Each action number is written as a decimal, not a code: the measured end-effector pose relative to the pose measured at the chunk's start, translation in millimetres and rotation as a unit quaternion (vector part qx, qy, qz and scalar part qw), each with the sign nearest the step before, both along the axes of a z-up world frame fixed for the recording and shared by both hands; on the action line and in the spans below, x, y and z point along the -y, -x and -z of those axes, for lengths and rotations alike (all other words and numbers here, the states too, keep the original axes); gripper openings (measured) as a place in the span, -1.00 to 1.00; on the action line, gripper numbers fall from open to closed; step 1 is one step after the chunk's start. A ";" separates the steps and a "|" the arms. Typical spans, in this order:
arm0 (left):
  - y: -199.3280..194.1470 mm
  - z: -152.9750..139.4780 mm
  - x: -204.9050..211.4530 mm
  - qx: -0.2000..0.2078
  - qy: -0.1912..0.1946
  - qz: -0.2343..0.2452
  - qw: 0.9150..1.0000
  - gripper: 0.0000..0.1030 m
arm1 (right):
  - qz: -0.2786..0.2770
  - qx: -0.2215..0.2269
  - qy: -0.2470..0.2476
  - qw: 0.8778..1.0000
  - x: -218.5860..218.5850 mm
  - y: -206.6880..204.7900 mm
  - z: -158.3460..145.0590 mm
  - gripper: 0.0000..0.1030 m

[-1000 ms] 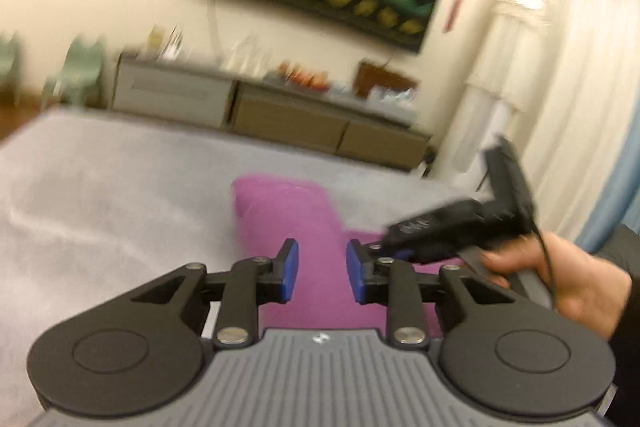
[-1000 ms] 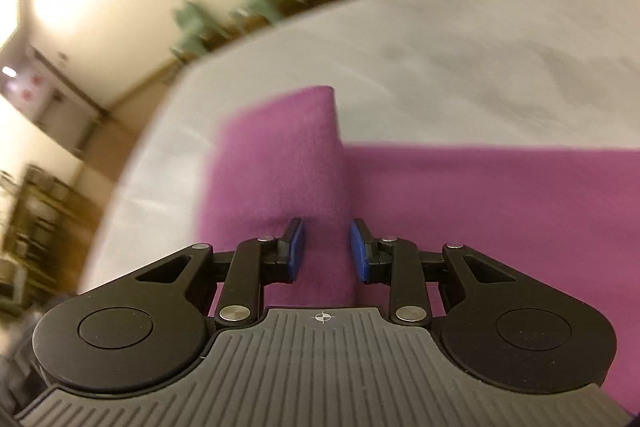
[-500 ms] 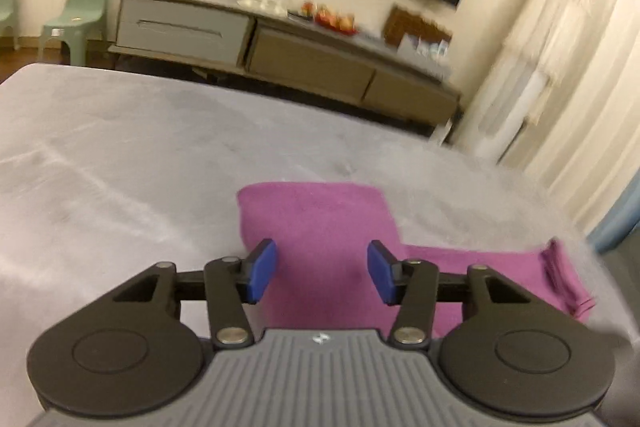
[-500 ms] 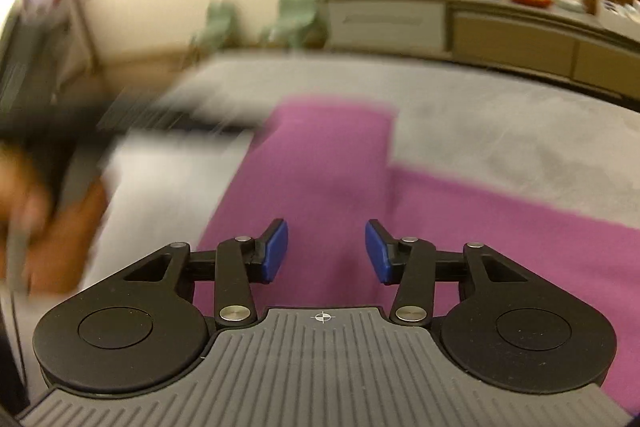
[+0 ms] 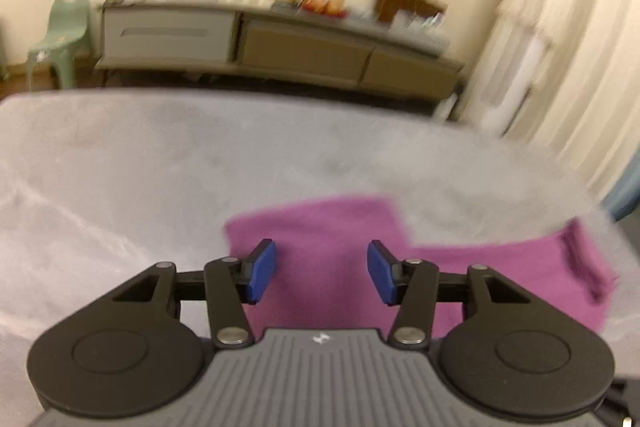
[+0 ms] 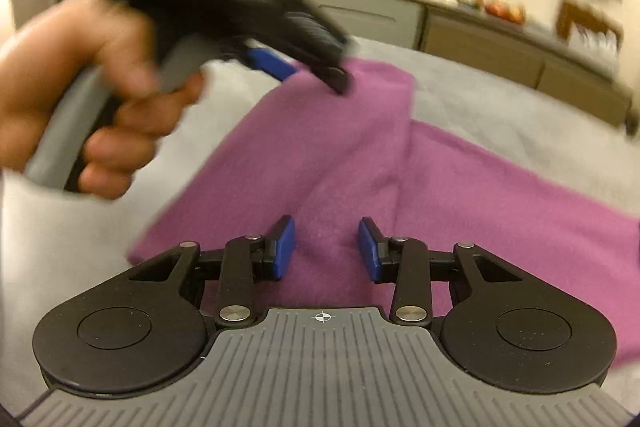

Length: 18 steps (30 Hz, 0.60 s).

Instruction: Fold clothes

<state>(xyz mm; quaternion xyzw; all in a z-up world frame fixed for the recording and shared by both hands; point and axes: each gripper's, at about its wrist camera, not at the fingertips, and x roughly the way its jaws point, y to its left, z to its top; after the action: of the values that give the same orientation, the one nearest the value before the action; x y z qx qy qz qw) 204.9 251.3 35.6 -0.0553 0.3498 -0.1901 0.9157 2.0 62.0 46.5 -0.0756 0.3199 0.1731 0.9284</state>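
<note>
Purple garment (image 6: 460,179) lay flat on grey bed (image 5: 140,167), centre to right of frame, one panel folded over along crease.

Your right tool (image 6: 326,253) stood spread, empty, low over folded panel. Your left tool (image 5: 321,273) also spread, empty; in right view, upper left, your hand (image 6: 92,99) held it at panel's far edge.

Judgement: for next fold, bite only top layer near corners, lift both tools level, lay edge on edge, avoid dragging lower layer.

Left wrist camera sat low over the grey worktop (image 5: 120,167), facing the sideboard (image 5: 280,43). Right wrist camera looked closer, from the right. Both shared the purple garment (image 5: 320,267) (image 6: 460,195) and sideboard (image 6: 480,39).
</note>
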 end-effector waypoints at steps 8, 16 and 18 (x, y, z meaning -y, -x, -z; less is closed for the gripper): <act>-2.5 15.4 10.9 -0.027 -0.034 0.032 0.999 -0.02 | -0.038 -0.008 0.020 0.999 -32.0 27.5 13.7 -0.24; -5.7 15.8 5.9 -0.028 -0.030 0.032 0.999 0.03 | -0.082 -0.031 0.003 0.996 -65.7 55.6 11.3 -0.06; -5.5 13.0 0.5 -0.027 -0.022 0.028 0.999 0.00 | -0.052 -0.012 -0.049 0.997 -36.6 60.1 -1.2 -0.02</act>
<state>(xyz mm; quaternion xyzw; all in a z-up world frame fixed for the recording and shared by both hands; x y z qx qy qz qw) 210.5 250.8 22.6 -0.0300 0.3798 -0.2060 0.9013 -58.1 98.6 47.6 -0.0448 0.3182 0.2377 0.9167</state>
